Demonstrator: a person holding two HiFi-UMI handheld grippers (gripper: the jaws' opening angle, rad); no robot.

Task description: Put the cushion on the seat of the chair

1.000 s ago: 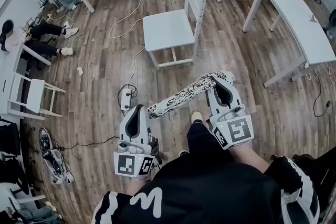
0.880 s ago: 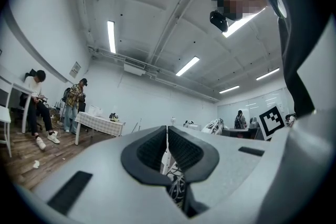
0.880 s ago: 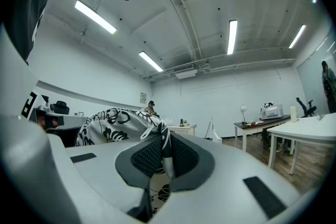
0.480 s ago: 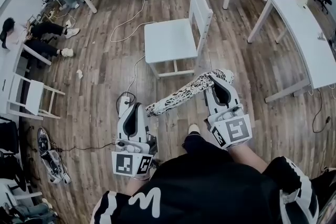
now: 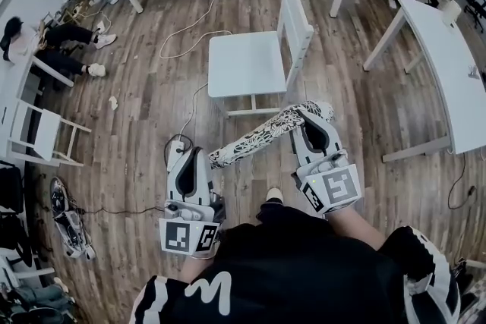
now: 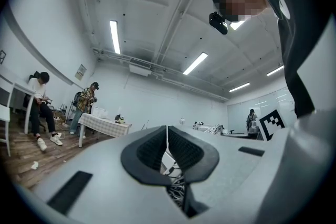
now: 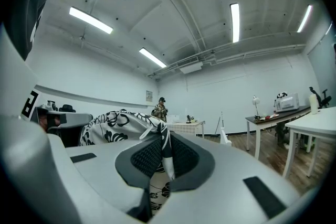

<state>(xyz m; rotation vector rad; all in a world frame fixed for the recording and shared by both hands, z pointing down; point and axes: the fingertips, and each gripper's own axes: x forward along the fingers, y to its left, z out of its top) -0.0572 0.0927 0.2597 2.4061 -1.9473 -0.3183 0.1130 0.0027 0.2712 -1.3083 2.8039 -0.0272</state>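
Cushion (image 5: 262,135) pinched by left gripper (image 5: 203,157) and right gripper (image 5: 312,114); both level.

- Cushion (image 5: 262,139): white ground, black floral print.
- Chair (image 5: 244,64): plain white.
- Floor (image 5: 140,117): brown wood-grain planks.
- Left gripper (image 5: 205,155), right gripper (image 5: 311,112): light grey shells, black pads (image 7: 146,157), black-and-white square markers (image 5: 332,188).
- Table (image 5: 448,80): white top, white legs.
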